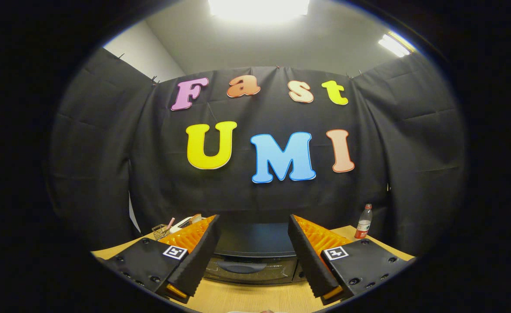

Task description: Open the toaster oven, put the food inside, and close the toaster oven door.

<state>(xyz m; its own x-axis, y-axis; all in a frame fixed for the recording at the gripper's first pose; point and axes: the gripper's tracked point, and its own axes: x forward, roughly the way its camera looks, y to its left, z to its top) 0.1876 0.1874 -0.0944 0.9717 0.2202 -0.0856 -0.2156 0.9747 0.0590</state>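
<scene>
Black cloth wall (255, 191) fills the middle of the frame; ceiling lights glare along the top. Wooden desk (246, 298) runs across the bottom. Toaster oven (255, 256) sits at lower centre on the desk, against the cloth, door closed, handle (241, 266) facing me, seen between my fingers and just beyond them. My gripper (255, 284): jaws spread wide, released, nothing between them, hovering above the desk. Small wire basket (161, 231) and some items I cannot make out lie at lower left behind my left finger. Drink bottle (364, 222) stands upright at lower right, well apart from the oven.
</scene>
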